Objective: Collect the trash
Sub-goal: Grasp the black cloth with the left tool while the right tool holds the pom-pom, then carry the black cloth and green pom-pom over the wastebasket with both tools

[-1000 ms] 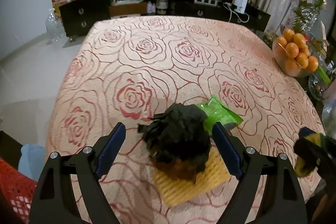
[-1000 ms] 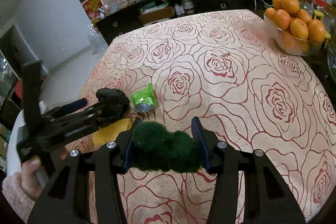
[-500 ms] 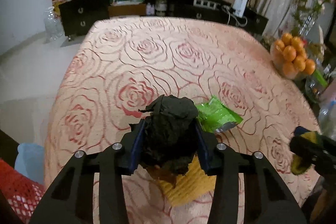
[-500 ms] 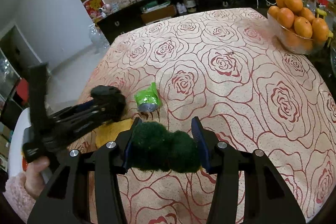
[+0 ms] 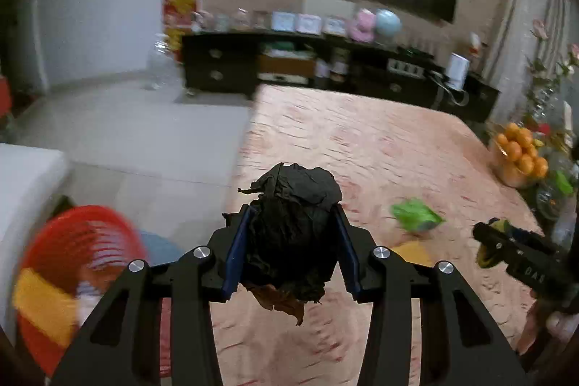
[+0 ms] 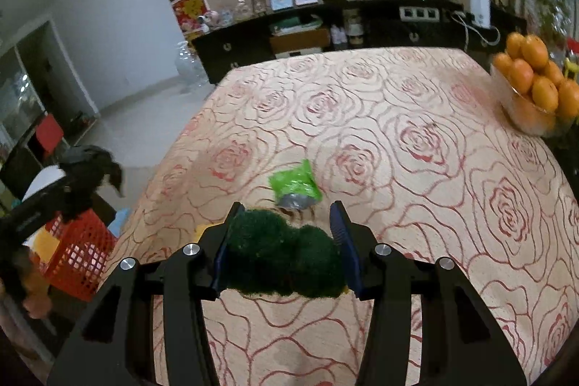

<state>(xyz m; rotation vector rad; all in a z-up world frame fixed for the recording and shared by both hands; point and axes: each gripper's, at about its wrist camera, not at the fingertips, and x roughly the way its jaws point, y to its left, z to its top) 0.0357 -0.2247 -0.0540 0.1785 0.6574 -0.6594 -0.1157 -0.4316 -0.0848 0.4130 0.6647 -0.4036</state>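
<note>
My left gripper point(image 5: 291, 237) is shut on a crumpled black wad of trash point(image 5: 293, 223) and holds it in the air at the table's left edge; it also shows in the right wrist view point(image 6: 92, 172). My right gripper point(image 6: 284, 234) is shut on a dark green scrubbing sponge point(image 6: 286, 257) above the table. A green wrapper point(image 6: 296, 185) lies on the rose-patterned tablecloth point(image 6: 398, 140), also in the left wrist view point(image 5: 416, 214). A yellow cloth point(image 5: 412, 252) lies near it. A red mesh basket point(image 5: 72, 259) stands on the floor left of the table point(image 6: 77, 252).
A glass bowl of oranges point(image 6: 535, 89) stands at the table's right edge, with vases behind it. A dark sideboard point(image 6: 325, 35) with frames and a globe lines the back wall. A white seat point(image 5: 25, 176) is at the left.
My left gripper closed on the black wad, lifted it off the yellow cloth and swung left toward the red basket. My right gripper stayed shut on the sponge and barely moved.
</note>
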